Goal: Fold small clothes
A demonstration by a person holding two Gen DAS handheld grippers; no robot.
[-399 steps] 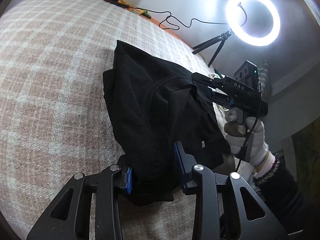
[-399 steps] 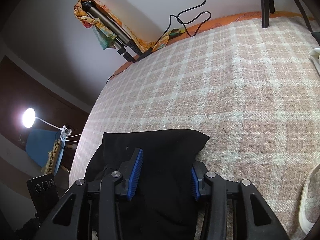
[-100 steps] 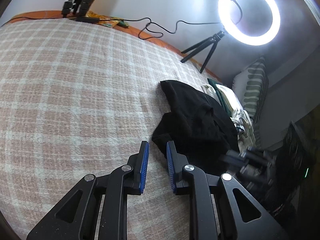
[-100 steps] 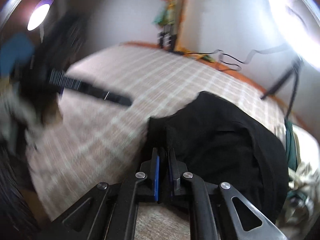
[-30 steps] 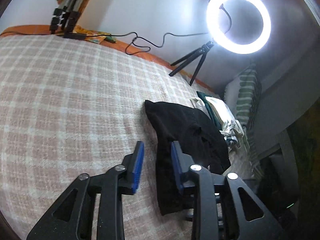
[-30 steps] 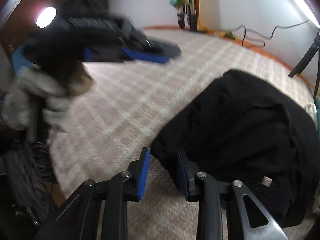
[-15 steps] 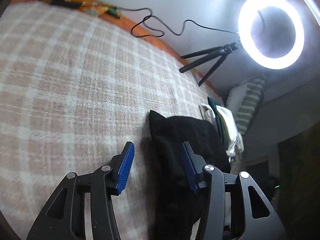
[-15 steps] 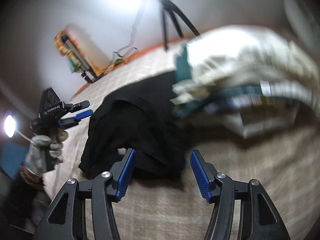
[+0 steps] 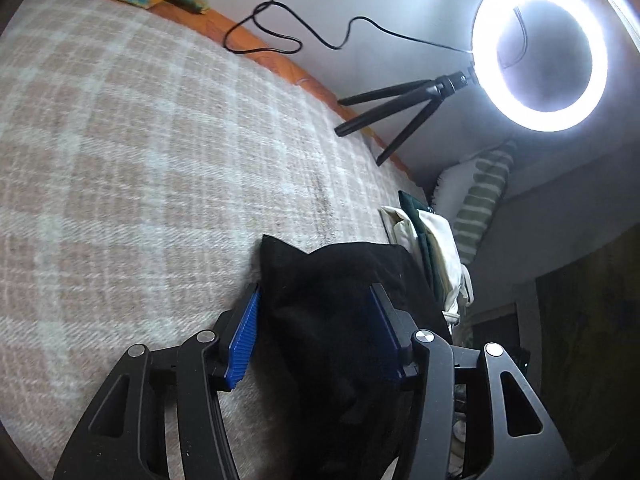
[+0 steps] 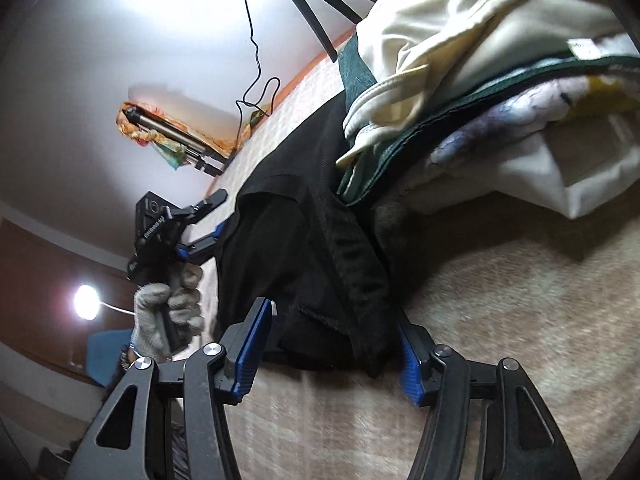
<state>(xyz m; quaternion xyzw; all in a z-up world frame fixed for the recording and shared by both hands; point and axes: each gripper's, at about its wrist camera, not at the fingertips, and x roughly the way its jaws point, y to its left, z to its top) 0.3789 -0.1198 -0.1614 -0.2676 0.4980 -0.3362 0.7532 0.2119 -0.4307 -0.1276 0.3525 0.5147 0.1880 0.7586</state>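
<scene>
A folded black garment (image 9: pixel 340 280) lies on the plaid blanket (image 9: pixel 140 140). My left gripper (image 9: pixel 316 336) straddles its near end. Its jaws are opening, the cloth lies between the blue pads, and neither pad presses on it. In the right wrist view the same garment (image 10: pixel 288 248) runs away from me. My right gripper (image 10: pixel 332 356) stands open around its other end, low over the blanket (image 10: pixel 520 320). The left gripper (image 10: pixel 218 216) shows at the garment's far end, held by a gloved hand (image 10: pixel 168 312).
A pile of folded clothes (image 10: pixel 480 80) lies against the black garment's side; it shows in the left view too as a pile (image 9: pixel 428 248). A ring light (image 9: pixel 540 52) on a tripod, a striped pillow (image 9: pixel 480 200) and a black cable (image 9: pixel 280 40) line the bed's far edge.
Both grippers have opened wider and come down onto the black garment. The right one has rolled and swung round to the end beside the clothes pile.
</scene>
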